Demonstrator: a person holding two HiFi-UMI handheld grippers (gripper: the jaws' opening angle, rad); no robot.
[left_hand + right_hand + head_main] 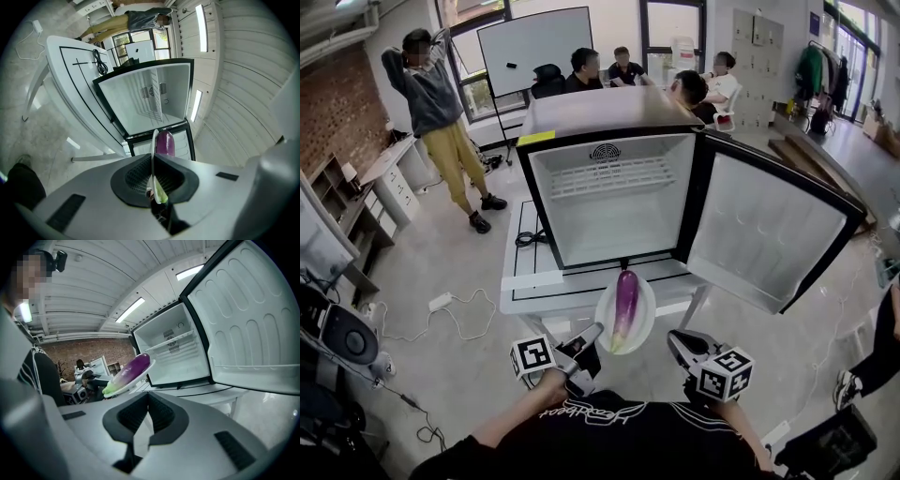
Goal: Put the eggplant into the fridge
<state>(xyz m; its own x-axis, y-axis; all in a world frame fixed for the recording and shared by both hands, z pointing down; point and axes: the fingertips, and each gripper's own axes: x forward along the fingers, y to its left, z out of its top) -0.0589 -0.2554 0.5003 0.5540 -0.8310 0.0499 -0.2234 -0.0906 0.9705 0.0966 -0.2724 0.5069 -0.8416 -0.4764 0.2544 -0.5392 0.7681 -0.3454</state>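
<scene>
Eggplant (pixel 625 306), glossy purple, green-stemmed, lies on white plate (pixel 604 321).

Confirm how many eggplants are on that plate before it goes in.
1. The purple eggplant lies on the white plate, which the left gripper holds by its rim before the open fridge. No other shows.

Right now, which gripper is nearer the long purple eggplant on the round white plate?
Left. The left gripper is clamped on the near rim of the plate, right beside the eggplant. The right gripper hangs apart on the plate's other side, touching nothing.
</scene>
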